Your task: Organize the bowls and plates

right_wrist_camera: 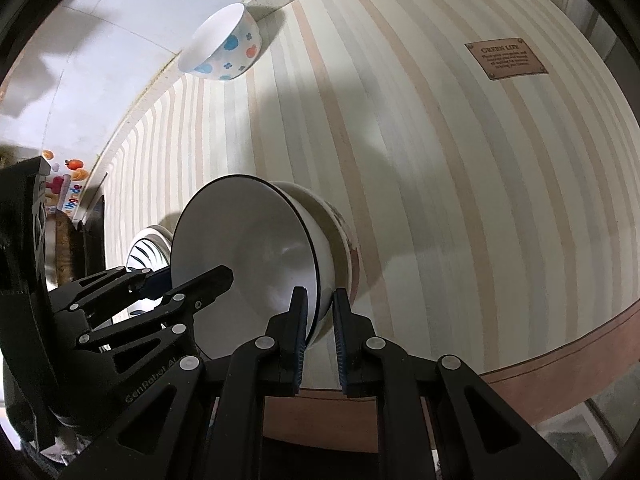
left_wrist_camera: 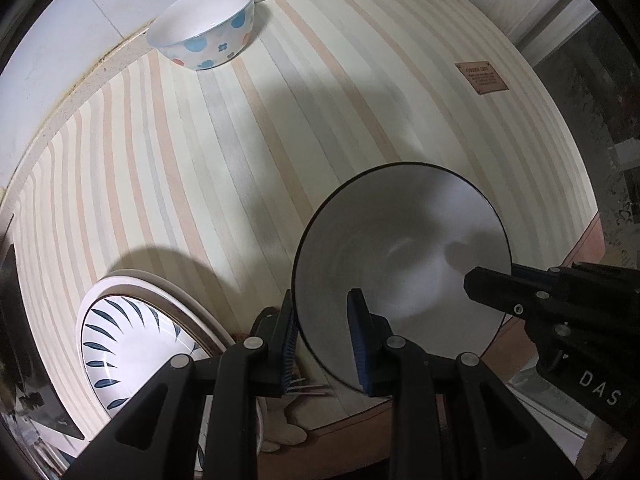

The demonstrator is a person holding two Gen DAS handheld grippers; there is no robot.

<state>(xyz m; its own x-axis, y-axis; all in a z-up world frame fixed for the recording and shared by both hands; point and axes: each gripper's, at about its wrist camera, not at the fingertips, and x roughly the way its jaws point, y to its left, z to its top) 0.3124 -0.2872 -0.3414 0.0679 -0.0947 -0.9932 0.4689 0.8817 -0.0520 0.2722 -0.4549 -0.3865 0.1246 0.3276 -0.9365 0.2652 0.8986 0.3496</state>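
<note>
A white bowl with a dark rim (left_wrist_camera: 404, 248) (right_wrist_camera: 248, 248) is held over the striped table, tilted. My left gripper (left_wrist_camera: 322, 340) straddles its near rim, one finger inside and one outside. My right gripper (right_wrist_camera: 320, 320) grips the opposite rim the same way; it shows in the left wrist view (left_wrist_camera: 520, 296). The bowl sits in or against another white bowl with a brown pattern (right_wrist_camera: 340, 236). A polka-dot bowl (left_wrist_camera: 204, 28) (right_wrist_camera: 226, 46) stands at the table's far edge. A leaf-pattern plate (left_wrist_camera: 132, 344) (right_wrist_camera: 148, 248) lies on a plate stack at left.
The striped table mat (left_wrist_camera: 320, 120) carries a brown label (left_wrist_camera: 480, 76) (right_wrist_camera: 506, 58) at far right. A white wall (left_wrist_camera: 60, 40) runs behind the table. The table's brown front edge (right_wrist_camera: 560, 364) curves at lower right. Colourful items (right_wrist_camera: 66, 184) sit at far left.
</note>
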